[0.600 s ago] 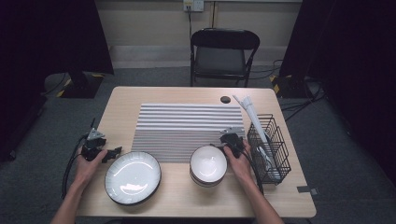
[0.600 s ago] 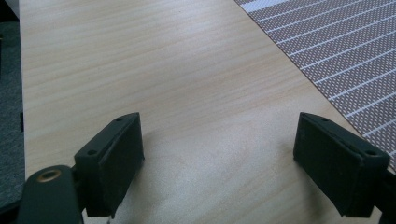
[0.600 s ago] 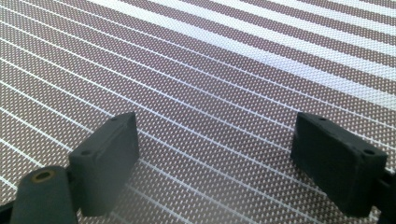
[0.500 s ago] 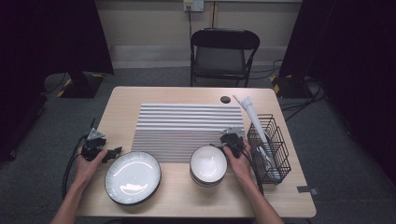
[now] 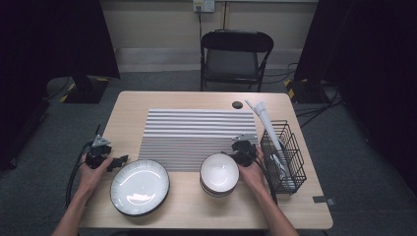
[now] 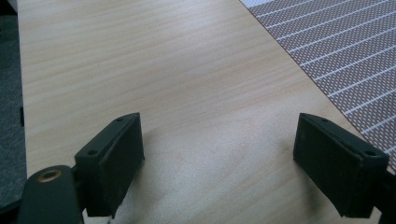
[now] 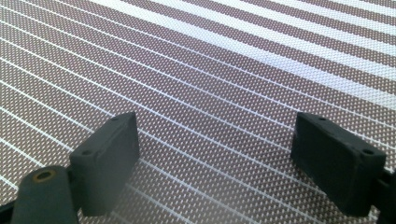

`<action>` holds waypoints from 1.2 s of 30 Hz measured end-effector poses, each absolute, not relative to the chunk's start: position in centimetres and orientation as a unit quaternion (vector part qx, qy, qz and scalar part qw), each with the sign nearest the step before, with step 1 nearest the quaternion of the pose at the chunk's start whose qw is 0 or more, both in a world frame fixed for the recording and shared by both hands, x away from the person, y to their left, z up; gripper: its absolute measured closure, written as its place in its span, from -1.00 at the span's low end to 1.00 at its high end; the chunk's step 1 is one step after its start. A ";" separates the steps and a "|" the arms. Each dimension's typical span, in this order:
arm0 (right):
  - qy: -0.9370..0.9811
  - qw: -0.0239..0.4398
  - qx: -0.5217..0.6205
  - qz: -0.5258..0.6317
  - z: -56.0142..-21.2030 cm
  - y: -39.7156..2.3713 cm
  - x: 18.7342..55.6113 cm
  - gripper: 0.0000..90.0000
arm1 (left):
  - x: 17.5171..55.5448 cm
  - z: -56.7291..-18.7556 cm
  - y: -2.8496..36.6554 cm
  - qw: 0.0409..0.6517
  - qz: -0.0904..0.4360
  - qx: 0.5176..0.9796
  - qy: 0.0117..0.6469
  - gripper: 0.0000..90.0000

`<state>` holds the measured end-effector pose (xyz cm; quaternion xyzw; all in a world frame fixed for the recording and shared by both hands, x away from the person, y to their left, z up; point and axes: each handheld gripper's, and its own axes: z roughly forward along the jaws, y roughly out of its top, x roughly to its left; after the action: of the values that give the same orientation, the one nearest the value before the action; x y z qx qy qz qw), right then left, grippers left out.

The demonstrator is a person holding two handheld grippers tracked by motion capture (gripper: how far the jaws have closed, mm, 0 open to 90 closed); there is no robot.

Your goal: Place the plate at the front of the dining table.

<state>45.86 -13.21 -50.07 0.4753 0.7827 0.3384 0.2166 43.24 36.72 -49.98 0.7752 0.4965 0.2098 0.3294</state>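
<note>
as seen from high view, left to right: left gripper (image 5: 117, 162) at table's (image 5: 196, 101) left edge, jaws spread wide, empty, bare wood between them, just left of dark-rimmed plate (image 5: 140, 187). striped mat (image 5: 196, 132) mid-table. white bowl (image 5: 219, 174) at mat's near edge. right gripper (image 5: 235, 156) just beside bowl's far right rim, jaws wide apart over mat, gripping nothing. wire basket (image 5: 282, 155) at far right.

Wire basket's (image 5: 282, 152) contents (pale, rolled) too small to tell
</note>
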 end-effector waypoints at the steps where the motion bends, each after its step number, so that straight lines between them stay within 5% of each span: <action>1: 0.784 0.215 0.475 0.338 -50.0 -13.2 45.9 -0.67 | 43.2 -50.0 36.6 0.330 0.210 0.772 0.500 -0.64; 16: 0.795 0.190 0.463 0.342 -49.1 -13.3 45.8 -0.40 | 42.7 -48.1 37.8 0.379 0.207 0.734 0.524 -0.52; 22: 0.789 0.180 0.472 0.350 -47.5 -13.9 46.3 -0.41 | 42.3 -46.8 37.0 0.368 0.198 0.764 0.491 -0.53; 36: 0.779 0.187 0.457 0.388 -43.4 -13.3 46.9 -0.30 | 40.5 -43.7 35.9 0.431 0.174 0.758 0.458 -0.53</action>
<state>46.89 -13.29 -43.41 0.4567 0.7786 0.3876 0.1870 40.50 35.88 -43.74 0.7576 0.4580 0.1740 0.4313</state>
